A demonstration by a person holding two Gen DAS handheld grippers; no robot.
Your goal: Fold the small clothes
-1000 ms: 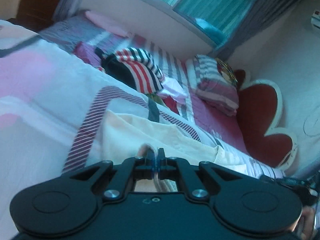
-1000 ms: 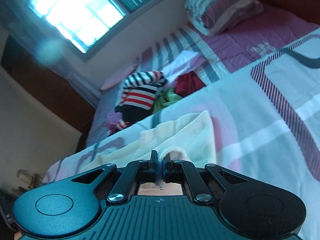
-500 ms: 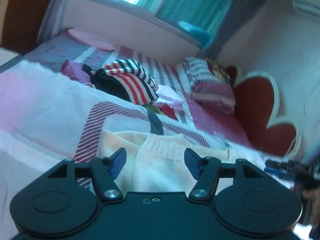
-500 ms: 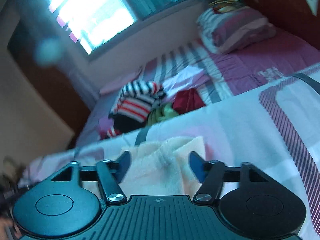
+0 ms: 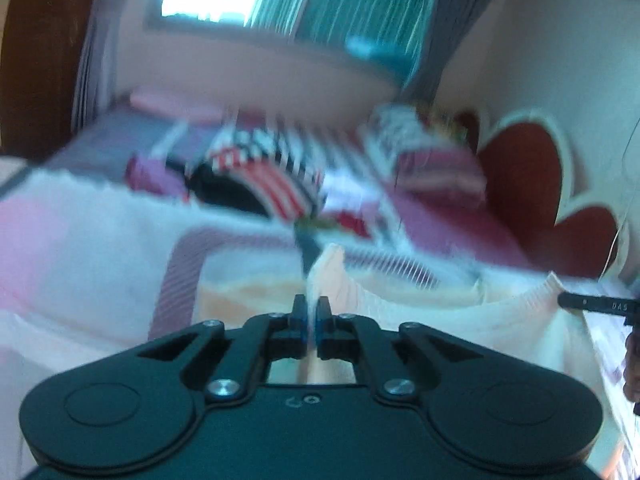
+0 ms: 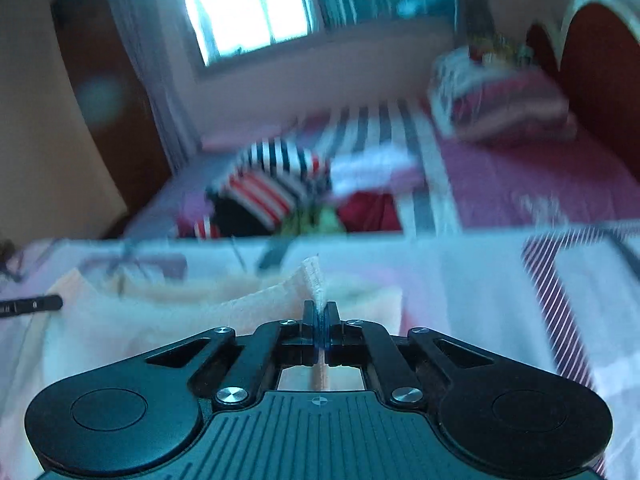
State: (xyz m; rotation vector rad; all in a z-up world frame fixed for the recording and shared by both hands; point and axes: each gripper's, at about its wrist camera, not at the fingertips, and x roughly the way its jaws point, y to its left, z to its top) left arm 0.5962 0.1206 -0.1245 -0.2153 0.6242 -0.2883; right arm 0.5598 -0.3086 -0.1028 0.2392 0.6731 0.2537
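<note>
A cream knitted garment (image 5: 420,320) lies across the pale quilt on the bed; it also shows in the right wrist view (image 6: 168,320). My left gripper (image 5: 311,312) is shut on a raised edge of it. My right gripper (image 6: 320,320) is shut on another raised edge of the same garment. The tip of the right gripper (image 5: 596,306) shows at the right edge of the left wrist view, and the tip of the left gripper (image 6: 32,305) at the left edge of the right wrist view. Both views are blurred by motion.
A pile of clothes topped by a red, white and black striped piece (image 5: 264,172) lies further back on the bed, also in the right wrist view (image 6: 272,176). A striped pillow (image 5: 424,148) and a red heart-shaped headboard (image 5: 532,196) stand at the right. A window is behind.
Both grippers were shut on the garment, opened half a second ago, and are now shut again on new raised edges of it. Both cameras have swung level towards the window.
</note>
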